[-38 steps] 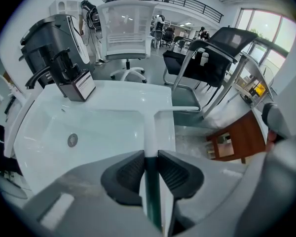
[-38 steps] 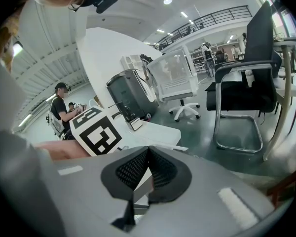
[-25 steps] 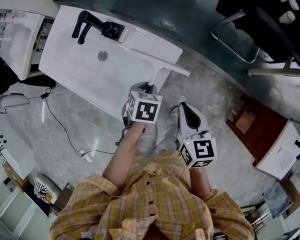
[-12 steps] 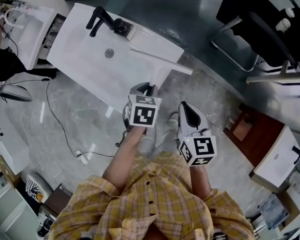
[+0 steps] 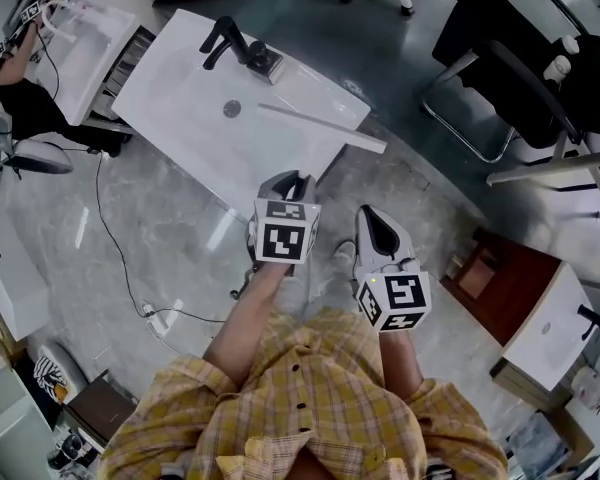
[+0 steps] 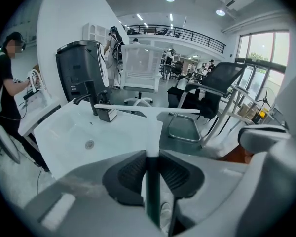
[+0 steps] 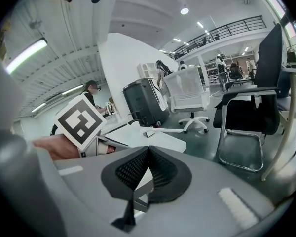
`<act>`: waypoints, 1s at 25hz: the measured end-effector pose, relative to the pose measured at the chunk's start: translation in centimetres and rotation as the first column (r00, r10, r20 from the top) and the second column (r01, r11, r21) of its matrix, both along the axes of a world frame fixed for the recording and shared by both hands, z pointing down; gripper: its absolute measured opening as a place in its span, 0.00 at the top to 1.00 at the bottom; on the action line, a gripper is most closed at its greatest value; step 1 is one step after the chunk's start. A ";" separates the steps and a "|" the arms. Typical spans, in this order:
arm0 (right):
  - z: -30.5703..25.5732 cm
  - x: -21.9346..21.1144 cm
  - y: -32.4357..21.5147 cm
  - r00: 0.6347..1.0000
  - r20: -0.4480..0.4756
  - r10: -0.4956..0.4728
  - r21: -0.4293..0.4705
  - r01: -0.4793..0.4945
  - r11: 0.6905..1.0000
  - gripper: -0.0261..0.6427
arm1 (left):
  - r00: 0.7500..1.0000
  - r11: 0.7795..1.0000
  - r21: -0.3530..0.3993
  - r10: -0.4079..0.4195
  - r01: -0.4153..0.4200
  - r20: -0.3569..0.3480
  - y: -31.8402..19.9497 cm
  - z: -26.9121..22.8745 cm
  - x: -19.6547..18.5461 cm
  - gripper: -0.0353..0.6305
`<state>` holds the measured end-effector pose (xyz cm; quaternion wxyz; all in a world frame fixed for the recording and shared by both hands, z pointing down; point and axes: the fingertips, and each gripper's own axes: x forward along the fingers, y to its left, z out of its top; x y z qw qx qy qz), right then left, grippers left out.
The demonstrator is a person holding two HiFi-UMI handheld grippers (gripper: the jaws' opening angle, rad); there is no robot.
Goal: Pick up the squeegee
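I see the squeegee (image 5: 321, 128), white and T-shaped, clamped by its handle in my left gripper (image 5: 294, 182). The handle points to 12 o'clock from the gripper. The long blade bar lies crosswise at its far end, over the white basin's (image 5: 180, 98) right-hand end.

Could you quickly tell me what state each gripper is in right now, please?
Left gripper: shut on the squeegee handle.
Right gripper: shut, holding nothing.
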<state>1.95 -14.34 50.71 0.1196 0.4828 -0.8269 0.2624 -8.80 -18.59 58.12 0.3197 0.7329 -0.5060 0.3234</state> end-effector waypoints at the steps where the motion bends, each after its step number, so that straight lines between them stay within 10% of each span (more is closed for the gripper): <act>1: -0.3 0.0 0.2 1.000 -0.001 -0.004 0.006 0.004 1.000 0.96 | 1.000 1.000 0.014 -0.009 0.009 -0.004 0.2 -0.5 0.0 0.82; 25: -7.2 0.2 4.5 0.997 -0.003 -0.075 0.159 0.075 0.985 0.96 | 0.989 0.945 0.303 -0.089 0.123 -0.122 6.8 -11.1 0.2 0.82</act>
